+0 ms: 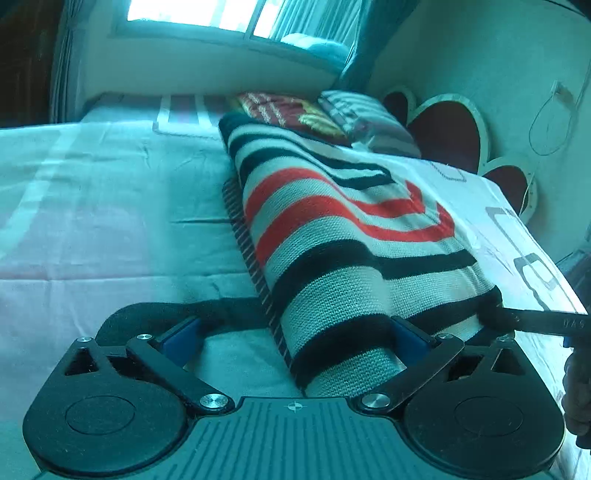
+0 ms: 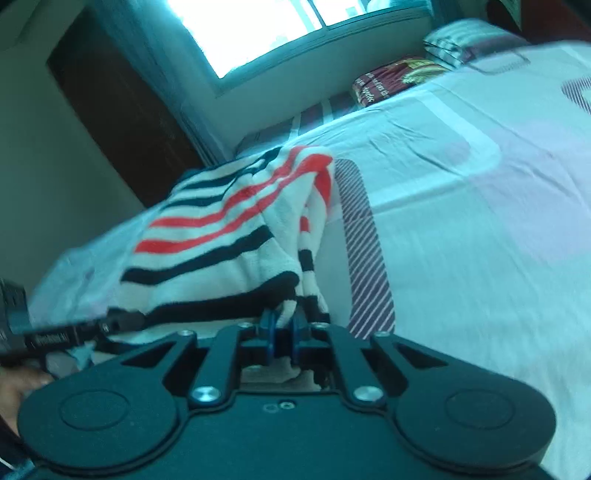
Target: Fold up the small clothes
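A knit sweater (image 1: 332, 236) with black, red and white stripes lies lengthwise on the bed, partly folded over itself. My left gripper (image 1: 293, 336) stands wide open at its near end. The hem lies over the right finger (image 1: 406, 332), while the left finger (image 1: 181, 339) rests apart on the sheet. In the right wrist view the sweater (image 2: 229, 229) bunches up toward my right gripper (image 2: 280, 325), which is shut on a pinch of its near edge. The right gripper's finger (image 1: 535, 321) also shows at the sweater's near right corner. The left gripper (image 2: 74, 332) shows at the left edge.
The bed sheet (image 1: 110, 221) is pale with pink blocks and striped bands. A red patterned cushion (image 1: 291, 110) and a striped pillow (image 1: 369, 118) lie at the head, by a heart-shaped headboard (image 1: 450, 129). A window (image 1: 221, 14) is behind. The bed edge (image 1: 554, 273) runs close on the right.
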Motion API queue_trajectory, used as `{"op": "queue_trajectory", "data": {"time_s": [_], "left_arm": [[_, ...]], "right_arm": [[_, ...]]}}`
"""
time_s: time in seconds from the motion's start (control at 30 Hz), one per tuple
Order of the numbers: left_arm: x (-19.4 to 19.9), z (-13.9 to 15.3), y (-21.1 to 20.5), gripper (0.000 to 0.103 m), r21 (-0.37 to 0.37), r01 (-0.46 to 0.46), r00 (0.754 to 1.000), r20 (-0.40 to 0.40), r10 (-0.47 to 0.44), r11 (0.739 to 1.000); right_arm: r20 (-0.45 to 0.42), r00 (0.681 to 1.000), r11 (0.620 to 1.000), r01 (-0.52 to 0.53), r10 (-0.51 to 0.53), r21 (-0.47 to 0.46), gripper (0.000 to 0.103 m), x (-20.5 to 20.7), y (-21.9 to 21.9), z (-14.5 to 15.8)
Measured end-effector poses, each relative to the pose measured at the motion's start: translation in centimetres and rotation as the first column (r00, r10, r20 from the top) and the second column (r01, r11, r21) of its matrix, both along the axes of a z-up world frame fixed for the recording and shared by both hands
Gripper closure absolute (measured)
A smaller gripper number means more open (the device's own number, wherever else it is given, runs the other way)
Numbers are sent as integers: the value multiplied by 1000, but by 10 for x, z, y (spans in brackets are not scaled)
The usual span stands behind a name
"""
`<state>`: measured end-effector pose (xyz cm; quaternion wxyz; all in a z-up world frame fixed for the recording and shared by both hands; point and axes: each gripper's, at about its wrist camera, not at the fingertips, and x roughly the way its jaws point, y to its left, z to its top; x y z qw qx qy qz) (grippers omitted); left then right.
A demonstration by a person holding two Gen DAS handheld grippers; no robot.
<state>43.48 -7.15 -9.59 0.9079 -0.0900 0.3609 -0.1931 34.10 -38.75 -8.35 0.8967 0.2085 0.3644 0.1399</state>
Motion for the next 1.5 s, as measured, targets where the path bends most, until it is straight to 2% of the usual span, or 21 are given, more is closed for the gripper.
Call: {"op": "queue_trajectory", "data": {"time_s": [0.13, 0.23, 0.4, 0.53, 0.63, 0.7, 0.73, 0.77, 0.83, 0.9, 0.93, 0.97, 1.0, 1.03, 1.1, 1.13, 1.23, 1.33, 1.43, 1.47, 1.5], "left_arm": [[-14, 11, 9, 0, -3, -5, 1000, 13, 5, 1000], [-32, 24, 19, 0, 18, -14, 999, 36, 13, 1000], [-44, 24, 14, 0, 84, -29, 999, 28, 26, 996], [-42, 26, 16, 0, 48, -51, 999, 13, 50, 998], [-29, 35, 15, 0, 12, -84, 996, 29, 83, 996], [-10, 38, 12, 0, -32, -84, 996, 21, 85, 996], [1, 37, 9, 0, -55, -69, 998, -2, 69, 996], [13, 34, 6, 0, -74, -53, 998, -38, 51, 996], [30, 29, 1, 0, -77, -22, 997, -78, 16, 997], [39, 27, -3, 0, -11, -30, 996, -87, 29, 999], [40, 26, -2, 0, -13, -18, 996, -83, 16, 1000], [42, 25, -1, 0, 9, -15, 996, -83, 15, 1000], [44, 22, -6, 0, 72, -3, 997, -81, 9, 997], [45, 20, -8, 0, 82, 1, 997, -76, 6, 997], [49, 16, -12, 0, 85, 11, 996, -91, -4, 996], [51, 15, -11, 0, 78, 18, 995, -95, -11, 997], [56, 17, -7, 0, 40, 40, 992, -123, -35, 998], [54, 26, -1, 0, 18, 60, 993, -101, -57, 998], [61, 22, 9, 0, -61, 78, 985, -148, -86, 995], [64, 21, 12, 6, -86, 80, 983, -160, -93, 993], [66, 18, 16, 19, -130, 85, 978, -179, -108, 988]], "right_arm": [[-10, 1000, 1000, -4, 4, -12, 95, 1, 1, 7], [38, 999, 998, 13, -10, -60, 75, -12, 2, 28], [167, 985, 986, -24, 52, -163, 80, -32, 21, 58], [181, 979, 969, -49, 95, -242, 81, -26, 37, 57], [194, 980, 977, -11, 53, -213, 79, -12, 32, 60], [185, 982, 976, 17, 25, -219, 65, 4, 32, 59], [169, 985, 976, 19, 19, -217, 37, 14, 32, 56], [150, 988, 981, 10, 20, -193, 22, 23, 30, 52], [84, 996, 994, -5, 14, -111, 32, 43, 23, 41], [48, 999, 998, -16, 19, -61, 46, 53, 16, 34], [50, 999, 999, -14, 17, -52, 52, 55, 14, 34], [50, 998, 999, -23, 25, -49, 52, 57, 13, 32], [27, 999, 997, -31, 33, -66, 55, 61, 14, 29], [-17, 999, 993, -34, 33, -111, 62, 68, 19, 21], [-45, 998, 990, -48, 42, -136, 55, 73, 19, 6], [-49, 998, 994, -37, 32, -103, 49, 74, 13, 1], [-77, 997, 1000, -21, 20, -19, 49, 72, 2, 3], [-66, 998, 996, 14, -9, 90, 46, 68, -14, 9], [-76, 997, 982, -10, 25, 186, 36, 74, -25, 7], [-92, 995, 981, -28, 47, 194, 34, 78, -26, 4], [-115, 991, 980, -45, 68, 193, 34, 82, -25, 2]]}}
